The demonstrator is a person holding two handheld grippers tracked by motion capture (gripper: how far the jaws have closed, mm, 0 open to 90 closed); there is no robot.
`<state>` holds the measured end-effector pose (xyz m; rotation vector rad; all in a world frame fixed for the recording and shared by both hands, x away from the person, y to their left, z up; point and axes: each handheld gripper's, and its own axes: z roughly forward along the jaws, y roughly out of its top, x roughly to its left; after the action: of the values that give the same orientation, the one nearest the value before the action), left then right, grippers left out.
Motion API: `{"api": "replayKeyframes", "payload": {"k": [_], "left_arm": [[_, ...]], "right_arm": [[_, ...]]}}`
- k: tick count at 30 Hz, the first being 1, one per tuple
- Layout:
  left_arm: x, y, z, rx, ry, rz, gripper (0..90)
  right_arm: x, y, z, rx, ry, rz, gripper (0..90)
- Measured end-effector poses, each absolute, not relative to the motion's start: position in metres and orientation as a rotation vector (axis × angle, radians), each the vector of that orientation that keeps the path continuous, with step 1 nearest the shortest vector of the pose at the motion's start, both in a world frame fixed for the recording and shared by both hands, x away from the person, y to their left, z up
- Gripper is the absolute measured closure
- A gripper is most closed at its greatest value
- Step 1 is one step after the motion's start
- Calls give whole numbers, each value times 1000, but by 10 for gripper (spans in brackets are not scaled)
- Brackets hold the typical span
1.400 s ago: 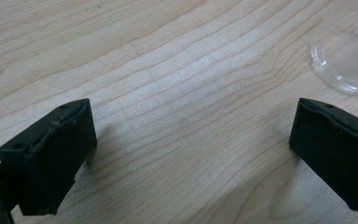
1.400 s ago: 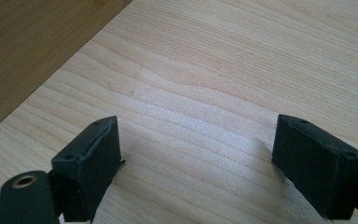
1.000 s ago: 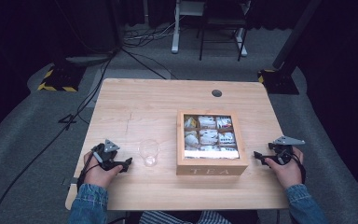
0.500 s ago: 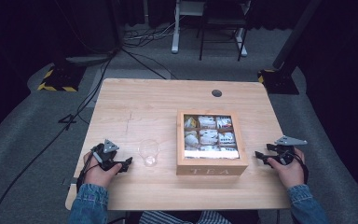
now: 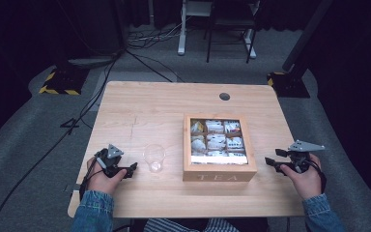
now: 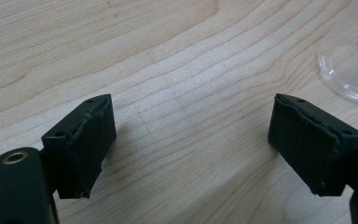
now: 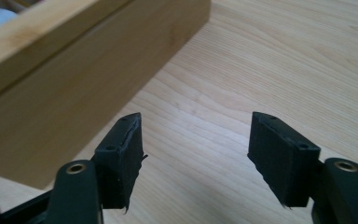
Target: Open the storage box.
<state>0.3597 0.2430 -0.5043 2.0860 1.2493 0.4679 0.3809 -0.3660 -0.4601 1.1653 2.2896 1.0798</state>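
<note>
1. Table point(image 5: 140, 116) of light wood carries a clear glass point(image 5: 154, 158) and a wooden tea box point(image 5: 219, 170) with "TEA" on its front wall; box lid off, compartments hold tea packets point(image 5: 216, 141).
2. Left gripper point(image 5: 131, 169) rests low on the table in the person's left hand point(image 5: 104, 178); jaws released, spread wide, bare wood between them. In the left gripper view point(image 6: 191, 140) nothing is held.
3. Glass stands just beyond the left jaws' tips, apart from them; its clear rim shows at the upper right of the left gripper view point(image 6: 352, 70).
4. Right gripper point(image 5: 270, 162) held in the right hand point(image 5: 305, 180), grey three-cornered plate point(image 5: 306, 145) on top; jaws released, empty, pointing toward the box.
5. Right gripper view point(image 7: 193, 154): box side wall point(image 7: 88, 79) lies ahead and to the left of the jaws, near but not touching. Bare table between and ahead of the pads.
6. Box sits between the two grippers, glass just beside its left wall.
</note>
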Motion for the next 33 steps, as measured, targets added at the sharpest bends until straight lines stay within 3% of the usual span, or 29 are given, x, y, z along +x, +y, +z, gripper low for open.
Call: {"api": "replayKeyframes", "payload": {"k": [13, 33], "left_arm": [[360, 243, -504, 2086, 1249, 468, 154], [360, 242, -504, 2082, 1254, 475, 155]], "right_arm": [[348, -349, -433, 1116, 2320, 1154, 384], [323, -327, -429, 934, 2500, 1209, 573]]}}
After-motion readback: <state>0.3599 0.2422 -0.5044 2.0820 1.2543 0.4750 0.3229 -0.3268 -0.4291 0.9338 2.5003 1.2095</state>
